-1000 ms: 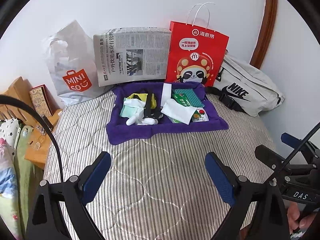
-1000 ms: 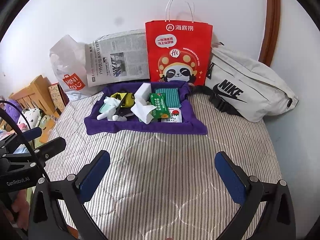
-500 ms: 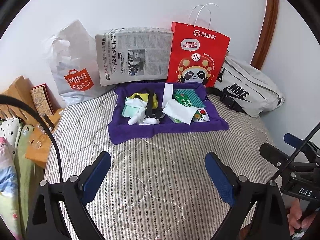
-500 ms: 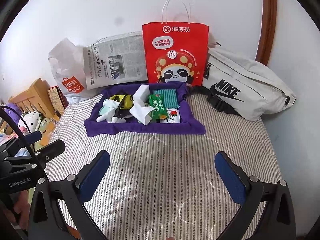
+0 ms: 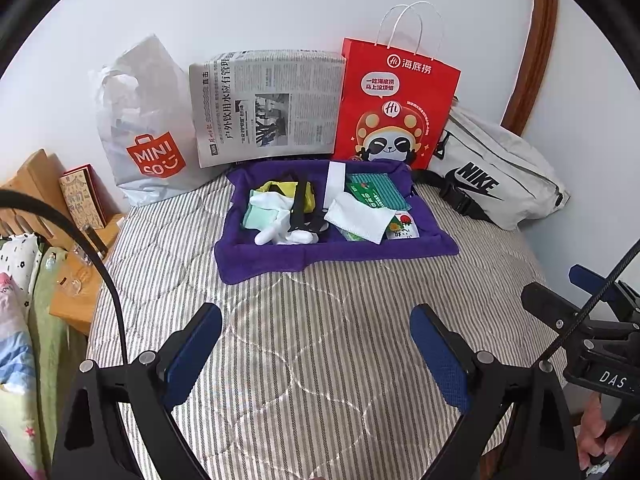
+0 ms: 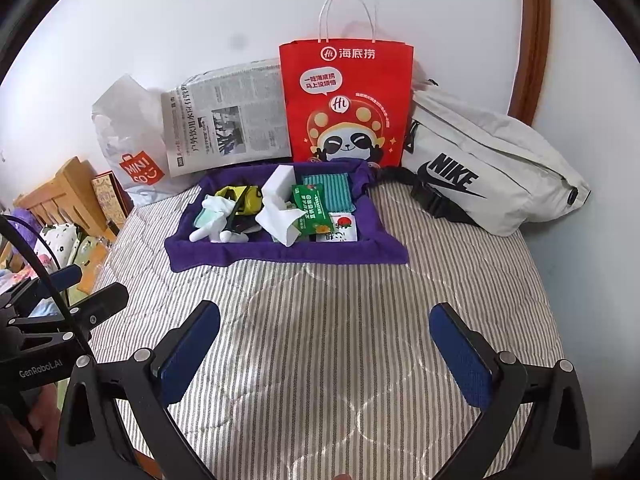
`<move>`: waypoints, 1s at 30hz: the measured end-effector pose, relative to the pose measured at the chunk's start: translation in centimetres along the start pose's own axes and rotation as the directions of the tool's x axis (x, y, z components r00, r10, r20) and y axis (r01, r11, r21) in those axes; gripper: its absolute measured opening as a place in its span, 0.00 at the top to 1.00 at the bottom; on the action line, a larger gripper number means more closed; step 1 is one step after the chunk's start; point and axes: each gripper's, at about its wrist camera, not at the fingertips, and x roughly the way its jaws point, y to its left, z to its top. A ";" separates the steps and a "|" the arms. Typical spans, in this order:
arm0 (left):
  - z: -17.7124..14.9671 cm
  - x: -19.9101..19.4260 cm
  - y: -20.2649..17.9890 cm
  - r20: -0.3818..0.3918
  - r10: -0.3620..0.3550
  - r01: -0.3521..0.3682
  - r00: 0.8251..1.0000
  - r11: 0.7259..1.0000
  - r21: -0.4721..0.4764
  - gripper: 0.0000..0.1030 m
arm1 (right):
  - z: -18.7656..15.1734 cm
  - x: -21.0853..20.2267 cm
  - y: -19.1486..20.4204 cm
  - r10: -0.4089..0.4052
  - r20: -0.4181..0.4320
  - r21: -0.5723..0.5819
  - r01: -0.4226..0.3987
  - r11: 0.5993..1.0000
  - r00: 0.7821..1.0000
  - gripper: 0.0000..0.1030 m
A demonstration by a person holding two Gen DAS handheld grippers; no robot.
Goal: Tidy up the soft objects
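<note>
Together we held both tools over the striped bed cover [image 5: 320,360], well short of the purple tray [image 5: 332,252] that sat toward the wall. Our left tool [image 5: 316,344] had its jaws spread wide with nothing between the blue pads [image 5: 440,360]; our right tool [image 6: 324,344] stood just as wide and just as bare.

Inside the tray lay the soft things in a loose jumble. On the left side we saw white socks [image 5: 280,232] over a pale green cloth [image 5: 256,216], with a yellow item [image 5: 280,192] and a black strap [image 5: 300,204] across them. On the right side a white tissue [image 5: 358,220] was draped partly over a green packet [image 5: 368,196], beside a teal cloth [image 5: 384,188] and a small pack with a strawberry print [image 5: 404,226]. A white box [image 6: 280,180] stood tilted near the middle of the tray.

Behind the tray, along the wall, stood a white Miniso bag [image 5: 144,128], a newspaper [image 5: 268,104] and a red paper bag [image 5: 396,96]. A grey Nike bag [image 5: 496,168] lay to the right, touching the red bag. Each view caught the other tool at its edge.
</note>
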 end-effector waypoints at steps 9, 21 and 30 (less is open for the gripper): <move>-0.1 0.3 0.1 -0.003 0.004 -0.004 1.000 1.000 -0.001 0.08 | 0.0 0.1 -0.1 -0.004 -0.001 0.005 0.004 1.000 1.000 0.00; 0.0 0.4 0.2 -0.011 0.002 -0.002 1.000 1.000 0.003 0.08 | 0.0 0.2 -0.2 -0.007 -0.001 0.003 0.007 1.000 1.000 0.00; 0.0 0.3 0.2 -0.009 0.003 -0.003 1.000 1.000 0.008 0.08 | -0.1 0.1 -0.4 -0.009 -0.001 0.005 0.009 1.000 1.000 0.00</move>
